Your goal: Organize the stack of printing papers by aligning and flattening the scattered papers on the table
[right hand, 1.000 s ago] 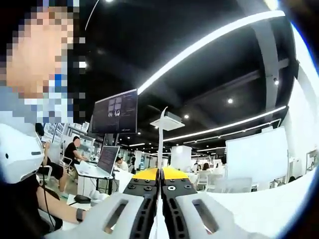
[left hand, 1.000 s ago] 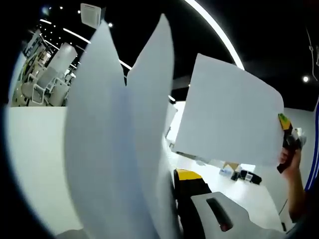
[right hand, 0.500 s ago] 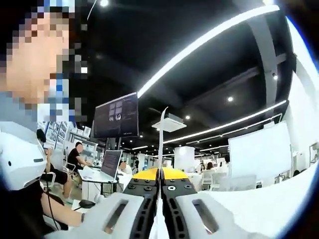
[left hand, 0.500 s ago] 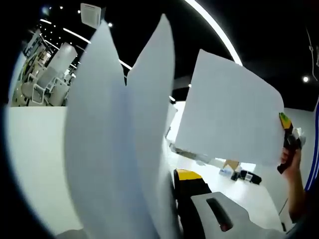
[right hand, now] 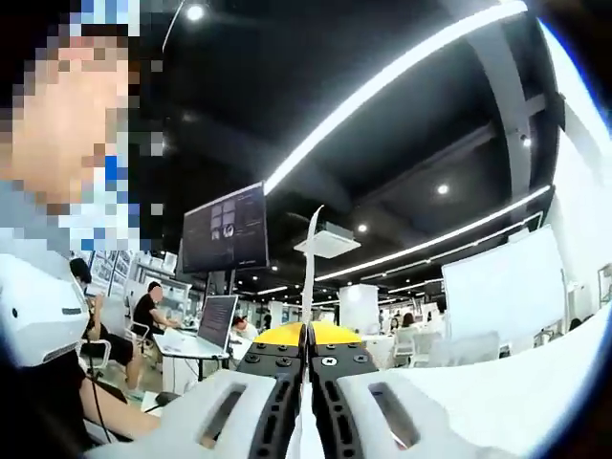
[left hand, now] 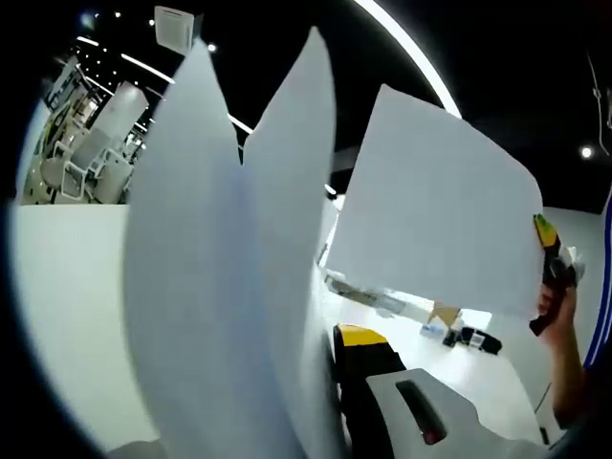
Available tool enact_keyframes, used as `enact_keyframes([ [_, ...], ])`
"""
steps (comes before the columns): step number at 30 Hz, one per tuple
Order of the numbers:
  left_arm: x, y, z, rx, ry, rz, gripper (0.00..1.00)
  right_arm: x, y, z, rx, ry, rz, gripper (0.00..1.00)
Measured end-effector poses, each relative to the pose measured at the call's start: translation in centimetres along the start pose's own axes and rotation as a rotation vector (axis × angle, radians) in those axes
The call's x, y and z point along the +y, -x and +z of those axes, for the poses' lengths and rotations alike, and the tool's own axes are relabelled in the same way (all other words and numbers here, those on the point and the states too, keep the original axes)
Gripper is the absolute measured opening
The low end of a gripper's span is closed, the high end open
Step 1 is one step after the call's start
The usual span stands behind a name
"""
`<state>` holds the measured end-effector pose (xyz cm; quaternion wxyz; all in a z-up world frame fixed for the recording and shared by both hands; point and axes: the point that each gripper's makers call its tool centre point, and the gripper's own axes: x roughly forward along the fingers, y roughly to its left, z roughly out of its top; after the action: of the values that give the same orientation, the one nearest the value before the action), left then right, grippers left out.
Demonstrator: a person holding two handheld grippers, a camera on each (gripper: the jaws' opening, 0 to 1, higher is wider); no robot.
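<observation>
Large white printing-paper sheets (left hand: 229,287), curved and fanned upright, rise from the left tool (left hand: 330,402) and hide one jaw, so whether it is pinching them cannot be told. One further flat white paper sheet (left hand: 430,206) is held aloft. Right tool (right hand: 308,359), yellow-tipped, jaws pressed together on this sheet's thin edge (right hand: 309,277), beneath a dark ceiling.

White printing paper sheets held up off the tabletop

Three plain white sheets (left hand: 220,287) fan upright, curled and splayed apart; one sheet (right hand: 308,277) seen edge-on stands vertical.
</observation>
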<state>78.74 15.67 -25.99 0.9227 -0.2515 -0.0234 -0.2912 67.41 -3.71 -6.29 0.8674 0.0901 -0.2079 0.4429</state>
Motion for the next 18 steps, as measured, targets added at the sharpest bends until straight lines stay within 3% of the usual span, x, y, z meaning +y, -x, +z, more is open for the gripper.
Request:
enact_keyframes([
  [4,0.0,0.0,0.0,-0.001,0.001,0.0,0.09,-1.1,-0.3,-1.5,0.013,-0.022,-0.018,0.0],
  [8,0.0,0.0,0.0,-0.001,0.002,-0.001,0.09,-1.2,-0.2,-2.9,0.0,-0.045,0.019,0.0],
  [18,-0.1,0.0,0.0,-0.001,0.001,0.0,0.09,-3.8,0.3,-5.5,0.016,-0.107,-0.043,0.0],
])
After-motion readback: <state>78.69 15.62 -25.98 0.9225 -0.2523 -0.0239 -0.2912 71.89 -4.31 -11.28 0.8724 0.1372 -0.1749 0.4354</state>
